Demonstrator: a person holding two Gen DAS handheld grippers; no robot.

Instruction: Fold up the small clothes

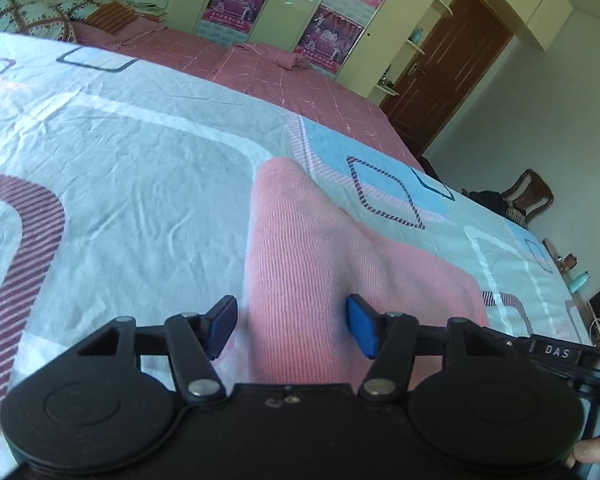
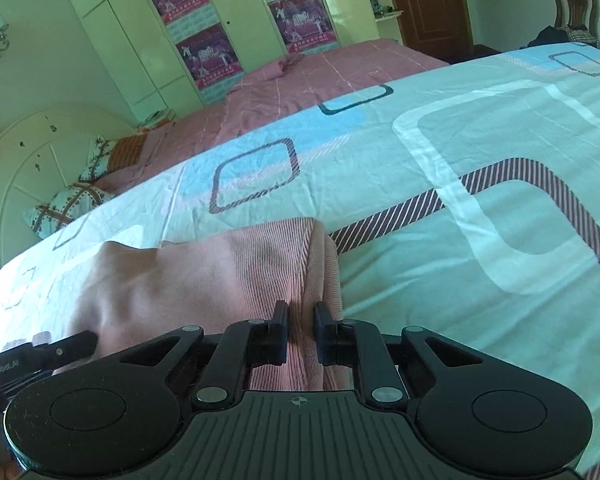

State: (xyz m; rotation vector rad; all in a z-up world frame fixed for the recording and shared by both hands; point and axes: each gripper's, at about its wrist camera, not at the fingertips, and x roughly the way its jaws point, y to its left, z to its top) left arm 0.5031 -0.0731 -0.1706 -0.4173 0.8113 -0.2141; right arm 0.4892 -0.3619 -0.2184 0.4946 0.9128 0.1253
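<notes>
A pink ribbed garment point(image 1: 296, 248) lies on the patterned bed sheet point(image 1: 120, 168). My left gripper point(image 1: 292, 326) is open, its blue-padded fingers standing either side of a raised fold of the garment. In the right wrist view the same pink garment point(image 2: 220, 280) is bunched below me. My right gripper point(image 2: 301, 320) is shut on a fold at its right edge, with cloth pinched between the narrow jaws. The other gripper's tip point(image 2: 60, 346) shows at the lower left of that view.
The sheet point(image 2: 460, 220) with blue and striped shapes covers the near bed. A pink quilt point(image 1: 260, 68) and pillows point(image 1: 32, 20) lie beyond. Green wardrobes point(image 2: 228, 20), a brown door point(image 1: 448, 68) and a wooden chair point(image 1: 528, 196) stand past the bed.
</notes>
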